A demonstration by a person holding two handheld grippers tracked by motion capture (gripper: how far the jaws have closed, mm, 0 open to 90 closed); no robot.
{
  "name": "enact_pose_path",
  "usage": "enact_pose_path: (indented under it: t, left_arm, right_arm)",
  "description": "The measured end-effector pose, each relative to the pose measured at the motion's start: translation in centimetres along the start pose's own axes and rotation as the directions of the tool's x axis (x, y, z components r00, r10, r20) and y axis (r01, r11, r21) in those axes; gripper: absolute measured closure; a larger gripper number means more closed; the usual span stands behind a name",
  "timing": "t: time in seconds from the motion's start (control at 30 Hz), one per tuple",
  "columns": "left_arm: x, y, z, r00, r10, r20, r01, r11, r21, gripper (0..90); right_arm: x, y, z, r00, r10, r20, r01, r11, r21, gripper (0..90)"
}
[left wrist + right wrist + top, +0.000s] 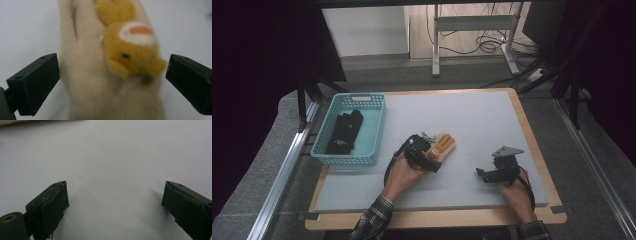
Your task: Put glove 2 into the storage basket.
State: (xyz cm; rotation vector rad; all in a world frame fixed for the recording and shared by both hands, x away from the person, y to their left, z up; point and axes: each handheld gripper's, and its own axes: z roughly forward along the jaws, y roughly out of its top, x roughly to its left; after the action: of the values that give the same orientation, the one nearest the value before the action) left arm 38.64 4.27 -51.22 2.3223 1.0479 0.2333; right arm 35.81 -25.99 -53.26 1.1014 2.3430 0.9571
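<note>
The beige glove [443, 145] with an orange plush animal face lies flat on the grey worktop [482, 120], near its middle, and the left claw [428, 150] is right at its cuff end. In the left gripper view the glove [100, 82] runs straight away from the claw [112, 82], its long axis in line with the reach: cuff nearest, fingers pointing off toward the far side, the animal face on top slightly toward one jaw. The two black jaws stand wide apart, one on each flank of the glove, spread about as wide as the glove body; one seems to be just at the fabric edge, the other just beside the plush face, though the blur keeps me from telling whether either touches. The claw is released, grasping nothing yet. A closing squeeze from here would likely pinch the glove across its width near the cuff. The right claw [482, 174] rests well apart, near the worktop's right front, also spread open over bare surface [112, 157] and holding nothing, so the left hand is plainly the nearer one. A turquoise basket [374, 131] at the left edge already holds a black glove [344, 131], which suggests where this one is bound.
</note>
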Motion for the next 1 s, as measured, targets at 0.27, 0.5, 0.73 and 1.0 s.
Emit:
enact_pose_path:
  t: [0.27, 0.5, 0.73, 1.0]
  left_arm:
    - [0.1, 0.6, 1.7, 0.9992, -0.007, -0.04, 0.01, 0.9978, 0.066, 6.2]
    - [0.7, 0.5, 0.8, 0.9988, -0.018, -0.044, 0.021, 0.9983, 0.055, 45.3]
    - [1.3, 0.6, 0.0, 0.999, -0.037, -0.027, 0.038, 0.9987, 0.035, 59.4]
    - [3.1, 1.2, -3.0, 0.9965, -0.069, -0.047, 0.068, 0.9976, -0.012, 61.6]
  right_arm:
    - [0.0, 0.0, 0.0, 1.0, 0.0, 0.0, 0.0, 1.0, 0.0, 6.4]
    - [0.0, 0.0, 0.0, 1.0, 0.002, 0.001, -0.002, 1.0, 0.0, 6.4]
    - [0.0, 0.0, 0.0, 1.0, 0.001, 0.0, -0.001, 1.0, 0.001, 6.4]
    - [0.0, 0.0, 0.0, 1.0, 0.003, 0.0, -0.003, 1.0, -0.001, 6.4]
